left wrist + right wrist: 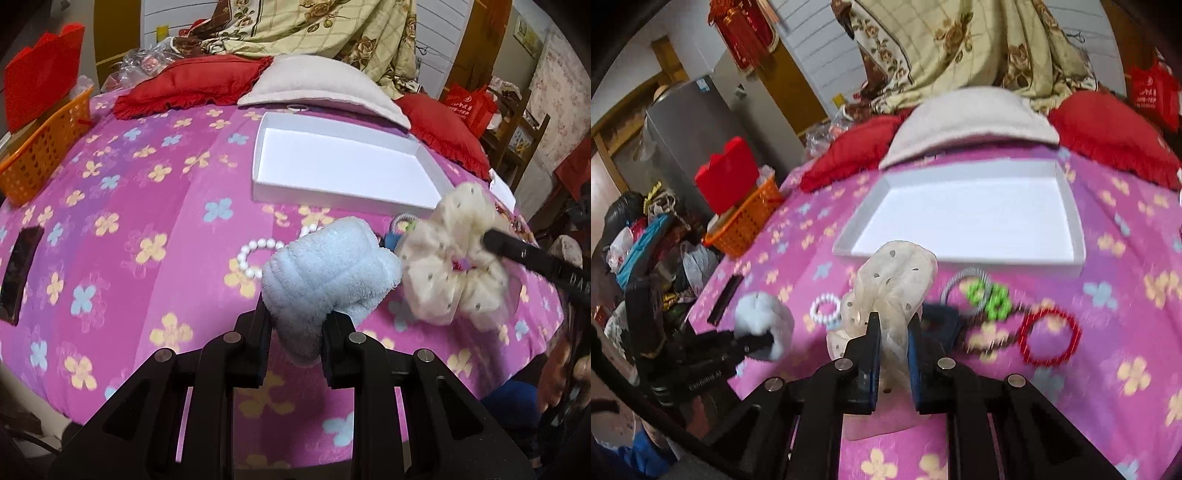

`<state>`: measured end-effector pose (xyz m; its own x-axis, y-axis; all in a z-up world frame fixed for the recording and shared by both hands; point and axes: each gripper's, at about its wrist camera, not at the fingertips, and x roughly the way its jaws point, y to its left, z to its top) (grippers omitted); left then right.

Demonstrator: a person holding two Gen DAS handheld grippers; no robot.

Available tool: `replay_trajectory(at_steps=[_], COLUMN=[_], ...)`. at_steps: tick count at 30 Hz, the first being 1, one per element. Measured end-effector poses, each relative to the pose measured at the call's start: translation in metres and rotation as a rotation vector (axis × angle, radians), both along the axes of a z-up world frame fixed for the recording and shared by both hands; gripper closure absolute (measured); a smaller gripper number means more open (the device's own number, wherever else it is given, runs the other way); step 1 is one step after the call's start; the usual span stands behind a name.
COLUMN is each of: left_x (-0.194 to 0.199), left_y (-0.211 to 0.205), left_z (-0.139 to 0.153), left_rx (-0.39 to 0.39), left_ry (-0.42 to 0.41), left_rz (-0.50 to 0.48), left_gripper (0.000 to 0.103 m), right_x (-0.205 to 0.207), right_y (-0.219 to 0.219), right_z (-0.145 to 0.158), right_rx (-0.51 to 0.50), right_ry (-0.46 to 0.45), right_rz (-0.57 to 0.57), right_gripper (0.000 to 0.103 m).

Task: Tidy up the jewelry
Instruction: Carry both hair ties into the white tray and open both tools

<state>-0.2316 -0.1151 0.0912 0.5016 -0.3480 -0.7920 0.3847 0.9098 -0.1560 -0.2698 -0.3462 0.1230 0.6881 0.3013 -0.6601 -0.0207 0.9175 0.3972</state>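
Left to right: left gripper clenched a blue fleece scrunchie; right gripper clamped a cream dotted scrunchie, near the white tray. Left gripper lettering was blurred, unreadable; red bag print illegible.

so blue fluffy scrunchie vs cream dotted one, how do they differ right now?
Colour and fabric: the blue scrunchie is plain, thick plush; the cream scrunchie is sheer, ruffled and dark-dotted.
Shape: the blue one bunches into a compact lump; the cream one spreads wide and floppy.
Holder: the left gripper pinches the blue one, the right gripper the cream one.
Shared: both are clamped between fingers, above the pink bedspread.
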Motion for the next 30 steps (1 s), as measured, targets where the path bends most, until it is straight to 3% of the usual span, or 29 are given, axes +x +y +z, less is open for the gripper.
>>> replay_trajectory(at_steps=[6,12,19,27,30], left_x=[0.035,0.105,0.196,0.262,0.269], left_y=[-0.016,-0.05,-0.086,-0.1,-0.104], left_z=[0.026,0.035,0.004,-0.032,-0.035], left_rx=[-0.012,0.012,0.056,0.083,0.1], left_ry=[-0.041,-0.04,0.048,0.11,0.088], left_rz=[-0.032,-0.047,-0.011,0.041,0.038], left_gripper=[0.082,0.081,0.081,0.08,0.071], right_x=[0.049,0.112,0.176,0.228,0.238], right_y=[-0.03,-0.068,-0.099,-0.094,-0.093], right_z=[0.016,0.005,-0.028,-0.061,-0.068], right_rx=[0.006,0.102,0.251,0.213,0.212], right_ry=[-0.013,0.035,0.088,0.164,0.182], right_rz=[-0.064,-0.143,-0.232,-0.233,-0.238], right_gripper=[0.091,0.091,0.091,0.091,0.091])
